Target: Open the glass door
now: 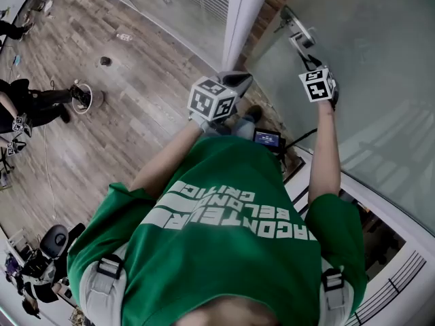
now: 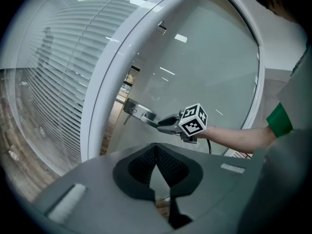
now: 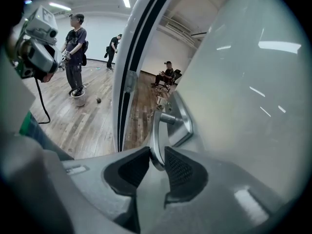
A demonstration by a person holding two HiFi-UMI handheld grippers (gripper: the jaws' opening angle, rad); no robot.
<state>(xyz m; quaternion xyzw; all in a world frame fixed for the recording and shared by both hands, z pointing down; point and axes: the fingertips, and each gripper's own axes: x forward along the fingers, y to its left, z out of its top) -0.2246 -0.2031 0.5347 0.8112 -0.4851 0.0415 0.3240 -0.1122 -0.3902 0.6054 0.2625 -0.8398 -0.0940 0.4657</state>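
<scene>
Grey-brown wooden plank flooring (image 1: 143,107) is stretching away behind the person in the green shirt (image 1: 224,236), who is standing at the tall frosted glass door (image 1: 380,66). Near that door's edge, the brushed-metal lever handle (image 3: 156,130) is sticking out from its rounded metal backplate (image 3: 184,123), smooth and faintly shiny. The grey right tool (image 3: 156,162) is pinching the lever, its ribbed black pads pressing on either side of the flat bar. So the grip is looking done. A strip of floor is showing between the door's edge and the curved white frame (image 3: 117,111) with its dark seal, so I am judging the door to be standing just ajar, with most of the swing left to do. Whether the lever is being pressed down, I cannot tell. The grey left tool (image 2: 156,155) is hanging clear of the door, out beside the frame, its dark textured pads pressed together on nothing. Beyond the frame, a glass wall lined with fine horizontal slats (image 2: 48,96) is running off to the side.
</scene>
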